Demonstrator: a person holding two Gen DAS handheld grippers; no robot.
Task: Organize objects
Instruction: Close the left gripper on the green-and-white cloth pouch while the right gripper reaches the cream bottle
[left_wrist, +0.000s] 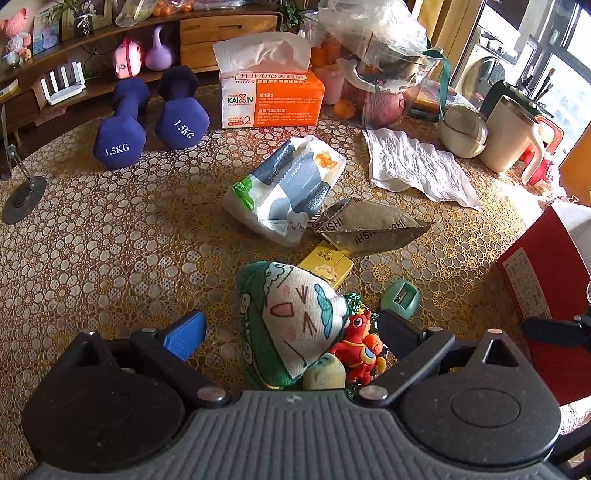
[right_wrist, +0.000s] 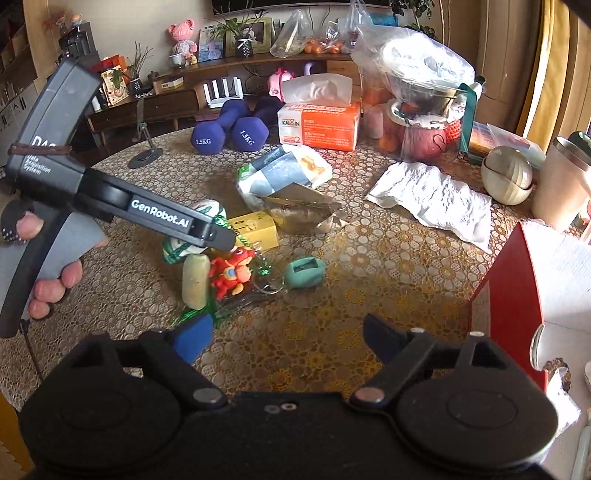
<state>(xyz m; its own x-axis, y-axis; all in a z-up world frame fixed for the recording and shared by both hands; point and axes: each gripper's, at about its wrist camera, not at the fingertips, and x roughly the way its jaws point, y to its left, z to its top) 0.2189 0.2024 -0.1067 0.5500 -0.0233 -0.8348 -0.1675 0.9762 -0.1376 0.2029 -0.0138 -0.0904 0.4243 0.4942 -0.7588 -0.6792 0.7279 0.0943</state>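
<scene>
The left gripper (left_wrist: 291, 332) is spread wide with nothing between the jaws yet, straddling the little pile of trinkets at the near side of the table (left_wrist: 110, 240). Right between its fingers sits the plush dumpling toy (left_wrist: 295, 321), green-trimmed with a drawn-on face. It looks soft and light, so I'd guess it squashes under the pads and needs a pinch across the fat middle, not the floppy trim. Touching it are a red rubbery figurine (left_wrist: 360, 350) and a pale yellow-green lump (left_wrist: 325, 374), maybe an eraser or soap, can't tell. The figurine looks small and firm with bumpy limbs, probably easy to hold at the body, but there's green tinsel and a keyring tangled in, so it may drag stuff along.

The right gripper (right_wrist: 288, 343) is also wide open and holding nothing, over bare tablecloth, well apart from the pile.

Further out: a teal sharpener-looking thing (left_wrist: 400, 299), hard plastic and rounded, could be slippery. The yellow box (left_wrist: 327, 264) is stiff cardboard with flat sides, the easiest grab. The silver foil pouch (left_wrist: 369, 229) is crinkly and thin. The tissue pack (left_wrist: 284, 188) is soft in slick wrap. At the back, two blue dumbbells (left_wrist: 147, 122), heavy, take by the handle.
</scene>
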